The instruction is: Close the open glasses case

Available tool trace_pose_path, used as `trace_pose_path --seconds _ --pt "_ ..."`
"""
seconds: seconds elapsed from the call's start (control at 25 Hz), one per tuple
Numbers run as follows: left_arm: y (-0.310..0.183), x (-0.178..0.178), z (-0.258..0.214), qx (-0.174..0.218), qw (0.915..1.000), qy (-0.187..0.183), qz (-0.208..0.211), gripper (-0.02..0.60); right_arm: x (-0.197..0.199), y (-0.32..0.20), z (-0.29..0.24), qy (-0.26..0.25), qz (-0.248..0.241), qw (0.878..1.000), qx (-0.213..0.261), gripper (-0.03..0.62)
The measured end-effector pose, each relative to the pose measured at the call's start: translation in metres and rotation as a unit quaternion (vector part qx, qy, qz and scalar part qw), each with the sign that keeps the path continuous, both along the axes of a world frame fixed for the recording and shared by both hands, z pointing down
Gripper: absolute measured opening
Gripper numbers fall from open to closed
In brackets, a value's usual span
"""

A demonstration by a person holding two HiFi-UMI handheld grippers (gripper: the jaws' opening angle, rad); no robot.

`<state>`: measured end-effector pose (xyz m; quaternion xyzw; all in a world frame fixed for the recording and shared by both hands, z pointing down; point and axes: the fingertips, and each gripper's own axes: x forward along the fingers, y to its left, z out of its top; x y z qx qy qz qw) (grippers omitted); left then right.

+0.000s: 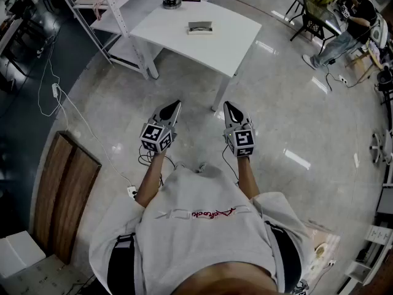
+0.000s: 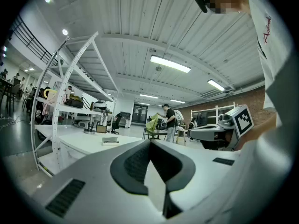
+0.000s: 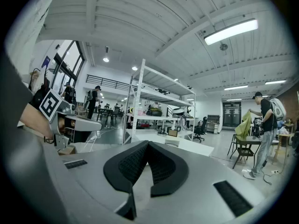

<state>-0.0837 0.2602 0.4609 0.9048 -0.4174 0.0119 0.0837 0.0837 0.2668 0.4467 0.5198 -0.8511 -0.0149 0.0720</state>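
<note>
Polished grey floor (image 1: 288,121) across most of the head view, streaked with reflections of the ceiling lights. White metal shelving rack (image 1: 116,17) at the upper left, its frame also rising on the left of the left gripper view. White table (image 1: 227,48) just beside the rack at the top middle, well ahead of both grippers. Brown wooden board (image 1: 64,189) down at the left edge. White T-shirt (image 1: 202,238) of the person holding the tools filling the bottom, with 2 bare forearms reaching forward from it. Second person (image 1: 344,29) seated at the upper right, far from the table.

Left gripper (image 1: 174,107) held level over bare floor, short of the table. In its own view, 2 dark ribbed pads (image 2: 135,164) pressed together at the tip, with nothing between them. Right gripper (image 1: 229,109) alongside, near but apart, pointing the same way. Its pads (image 3: 133,164) likewise meeting at the tip, closed on nothing.

Glasses case (image 1: 200,27) lying on the table near its middle, well apart from both grippers and untouched. Small and pale with a darker inside, probably open, though too small here to be sure. Same case (image 2: 110,140) low on the tabletop in the left gripper view, ahead and left of the closed jaws. Thin white cable (image 1: 73,109) trailing over the floor at the left.
</note>
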Motion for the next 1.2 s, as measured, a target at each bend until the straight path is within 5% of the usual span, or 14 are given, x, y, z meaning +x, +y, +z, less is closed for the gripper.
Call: trace_pose_path --seconds 1.2 --pt "0.005 0.049 0.014 -0.011 0.9998 0.0 -0.019 0.026 0.034 -0.007 0.009 -0.037 -0.045 0.998 -0.009 0.026"
